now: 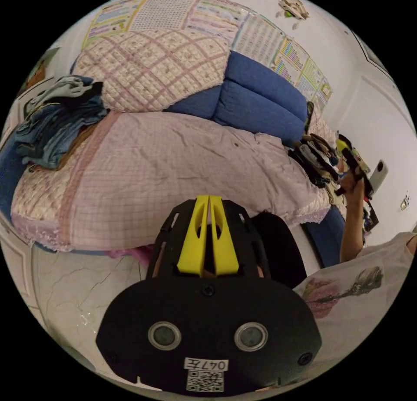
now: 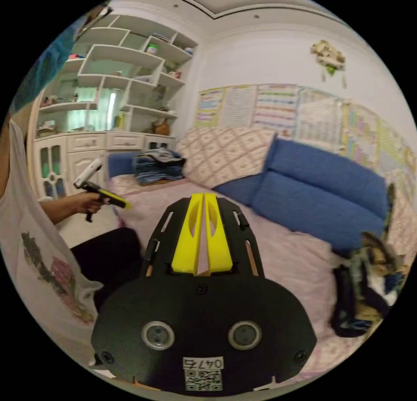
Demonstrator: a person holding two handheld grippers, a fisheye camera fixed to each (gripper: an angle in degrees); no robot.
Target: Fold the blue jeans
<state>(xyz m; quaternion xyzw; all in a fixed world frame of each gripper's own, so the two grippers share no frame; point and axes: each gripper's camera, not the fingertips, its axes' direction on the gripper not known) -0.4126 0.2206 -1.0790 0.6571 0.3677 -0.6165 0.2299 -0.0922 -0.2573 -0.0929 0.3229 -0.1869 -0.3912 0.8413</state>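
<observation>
A stack of folded blue denim and other clothes (image 1: 52,132) lies at the far left end of the bed, also seen at the bed's far end as the stack (image 2: 156,169) in the right gripper view. My left gripper (image 1: 209,198) hovers off the bed's front edge, yellow jaws shut with nothing in them. My right gripper (image 2: 203,195) is shut and empty too, raised above the bed. Each hand-held gripper appears in the other's view: the right gripper (image 1: 354,160) by a loose pile of mixed clothes (image 1: 315,153), the left gripper (image 2: 119,201) near the bed's side.
A pink checked cover (image 1: 173,166) spreads over the bed, with blue cushions (image 1: 260,101) and a quilted pillow (image 1: 160,67) against the wall. The loose clothes pile (image 2: 369,279) sits at the bed's right end. White shelves (image 2: 121,71) stand behind the person. Marble floor (image 1: 74,288) lies below.
</observation>
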